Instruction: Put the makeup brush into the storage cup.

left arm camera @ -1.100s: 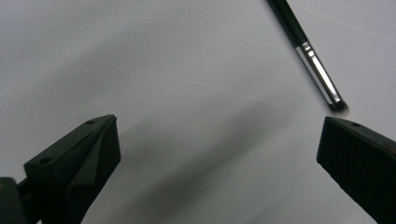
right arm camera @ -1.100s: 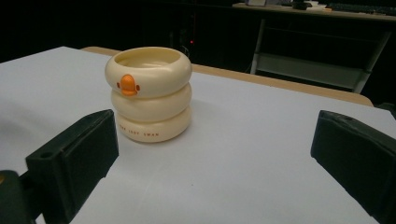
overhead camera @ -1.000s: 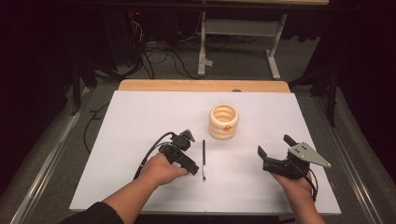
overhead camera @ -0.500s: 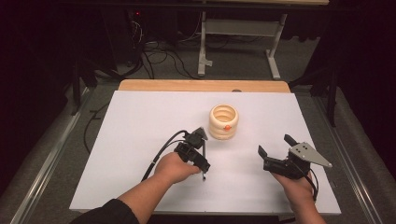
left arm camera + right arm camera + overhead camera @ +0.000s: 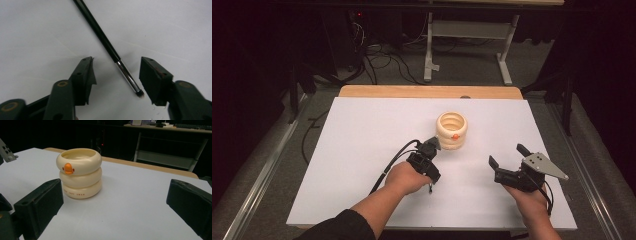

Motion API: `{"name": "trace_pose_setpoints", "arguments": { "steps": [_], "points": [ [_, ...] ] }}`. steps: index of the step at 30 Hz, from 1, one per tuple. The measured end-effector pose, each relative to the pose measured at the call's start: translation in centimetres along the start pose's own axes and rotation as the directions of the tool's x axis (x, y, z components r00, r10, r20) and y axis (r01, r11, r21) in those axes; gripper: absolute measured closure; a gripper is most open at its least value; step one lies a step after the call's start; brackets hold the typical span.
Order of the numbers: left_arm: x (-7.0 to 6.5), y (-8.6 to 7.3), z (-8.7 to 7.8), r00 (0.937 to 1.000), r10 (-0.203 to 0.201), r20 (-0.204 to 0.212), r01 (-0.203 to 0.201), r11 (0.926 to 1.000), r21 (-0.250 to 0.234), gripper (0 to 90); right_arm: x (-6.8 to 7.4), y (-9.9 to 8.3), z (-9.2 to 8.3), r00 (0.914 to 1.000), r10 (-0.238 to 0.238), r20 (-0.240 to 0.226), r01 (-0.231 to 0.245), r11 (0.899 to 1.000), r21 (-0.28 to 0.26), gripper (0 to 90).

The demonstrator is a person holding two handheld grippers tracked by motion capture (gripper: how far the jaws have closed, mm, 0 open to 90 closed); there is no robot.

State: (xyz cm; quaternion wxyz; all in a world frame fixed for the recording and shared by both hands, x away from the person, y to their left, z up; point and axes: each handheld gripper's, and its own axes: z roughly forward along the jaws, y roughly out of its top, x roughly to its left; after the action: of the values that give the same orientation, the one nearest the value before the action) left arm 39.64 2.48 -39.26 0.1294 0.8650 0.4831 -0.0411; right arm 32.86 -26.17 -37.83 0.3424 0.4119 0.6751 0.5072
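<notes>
- Since the earlier frames the left gripper (image 5: 430, 150) had shifted across the counter (image 5: 362, 150) toward the brush (image 5: 110, 48), which had lain just beside it, and now stood over it.
- Its jaws had just been closing, with the brush between them; in the left gripper view they stood apart, and neither pad pressed on the brush.
- The brush lay flat on the counter, its metal ferrule and dark bristle tip between the jaws, the tip nearest the right-hand jaw, the black handle running away ahead.
- The right gripper (image 5: 507, 161) had kept its place, jaws wide apart and holding nothing.
- The cream ringed cup (image 5: 79, 172) stood upright ahead of the right gripper, just beyond the left.
</notes>
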Motion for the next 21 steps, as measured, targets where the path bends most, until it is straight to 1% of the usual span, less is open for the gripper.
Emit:
{"name": "trace_pose_setpoints", "arguments": {
  "steps": [3, 7, 10, 12, 13, 15, 16, 19, 21],
  "points": [
    [-0.2, 0.1, 0.1, 1.0, 0.003, 0.003, -0.003, 1.0, 0.005, 51.9, 0.0, 0.0, 0.0, 1.0, 0.0, 0.0, 0.0, 1.0, 0.0, 2.4],
    [-0.4, 0.2, 0.3, 0.9999, 0.011, -0.009, -0.011, 0.9999, 0.011, 57.7, 0.0, 0.0, 0.0, 1.0, 0.001, 0.0, -0.001, 1.0, 0.0, 2.4],
    [-0.4, 0.3, 0.3, 0.9999, 0.008, -0.014, -0.008, 0.9999, 0.013, 60.4, 0.0, 0.0, 0.0, 1.0, -0.004, -0.003, 0.004, 1.0, -0.006, 2.4],
    [-0.4, 0.3, 0.4, 0.9997, 0.013, -0.02, -0.012, 0.9998, 0.017, 61.4, 0.0, 0.0, 0.0, 1.0, -0.004, 0.0, 0.004, 1.0, -0.003, 2.4],
    [-0.5, 0.3, 0.4, 0.9994, 0.014, -0.031, -0.013, 0.9997, 0.019, 62.8, 0.0, 0.0, 0.0, 1.0, -0.004, 0.0, 0.004, 1.0, -0.003, 2.4],
    [-0.5, 0.3, 0.4, 0.9993, 0.015, -0.034, -0.014, 0.9997, 0.021, 63.4, 0.0, 0.0, 0.0, 1.0, -0.004, -0.001, 0.004, 1.0, -0.004, 2.4],
    [-0.6, 0.4, 0.5, 0.9989, 0.018, -0.043, -0.017, 0.9996, 0.024, 63.6, 0.0, 0.0, 0.0, 1.0, -0.003, 0.003, 0.003, 1.0, 0.0, 2.4],
    [-1.0, 0.4, 0.6, 0.9965, 0.043, -0.072, -0.04, 0.9987, 0.032, 64.0, 0.0, 0.0, 0.0, 1.0, -0.002, 0.002, 0.002, 1.0, 0.0, 2.4],
    [-1.2, 0.4, 0.6, 0.9941, 0.06, -0.091, -0.057, 0.9977, 0.037, 66.7, -0.1, 0.0, 0.0, 1.0, -0.002, 0.0, 0.002, 1.0, -0.004, 2.4]
  ]
}}
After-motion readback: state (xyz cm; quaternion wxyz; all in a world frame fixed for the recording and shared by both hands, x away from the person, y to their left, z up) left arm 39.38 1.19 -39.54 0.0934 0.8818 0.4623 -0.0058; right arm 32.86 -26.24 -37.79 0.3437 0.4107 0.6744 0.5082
